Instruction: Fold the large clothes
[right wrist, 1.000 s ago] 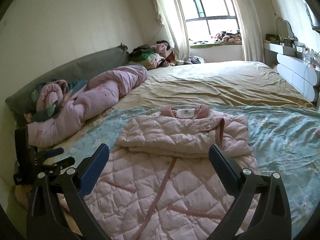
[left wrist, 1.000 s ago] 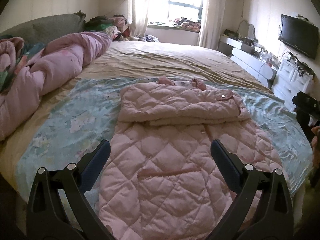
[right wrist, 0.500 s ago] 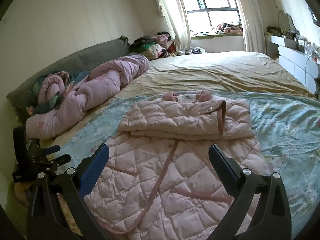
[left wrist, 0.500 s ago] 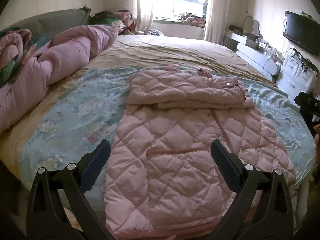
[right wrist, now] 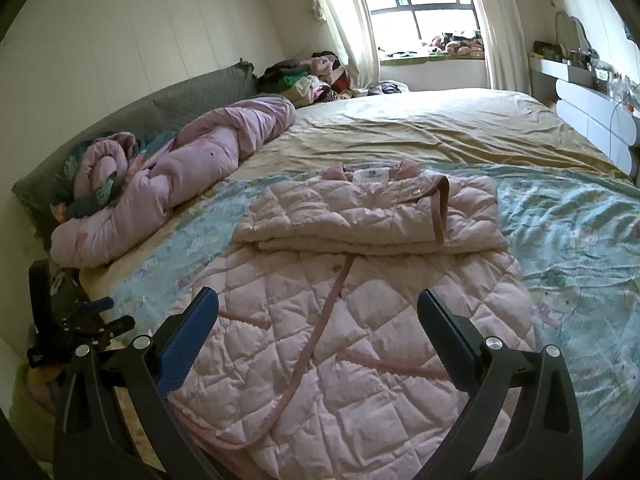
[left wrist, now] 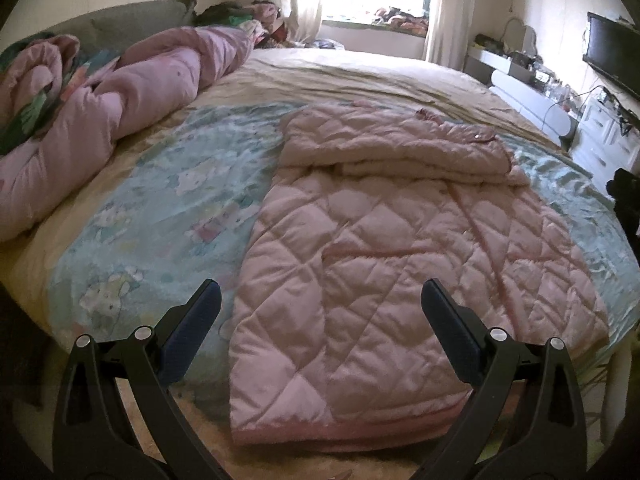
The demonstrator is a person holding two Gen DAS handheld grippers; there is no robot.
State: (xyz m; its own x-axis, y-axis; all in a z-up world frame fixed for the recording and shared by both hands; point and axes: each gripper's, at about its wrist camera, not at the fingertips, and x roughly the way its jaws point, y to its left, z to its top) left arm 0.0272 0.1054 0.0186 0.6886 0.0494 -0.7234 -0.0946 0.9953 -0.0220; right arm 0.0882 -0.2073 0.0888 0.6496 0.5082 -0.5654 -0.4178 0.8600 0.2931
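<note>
Hanging spread above the quilted coat's [left wrist: 400, 264] near hem, both tools empty.

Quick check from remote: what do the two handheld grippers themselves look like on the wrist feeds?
The left gripper and right gripper look alike: black Y-shaped frames with cut-out slots, silver round bolts at the pivots, and flat dark blue pads on each finger's inner face. No cables, markings or sleeves show.

Both grippers, the left gripper [left wrist: 320, 312] and the right gripper [right wrist: 318, 316], are showing black frames, blue-padded fingers [left wrist: 192, 332] and silver screws [left wrist: 142, 333].
</note>
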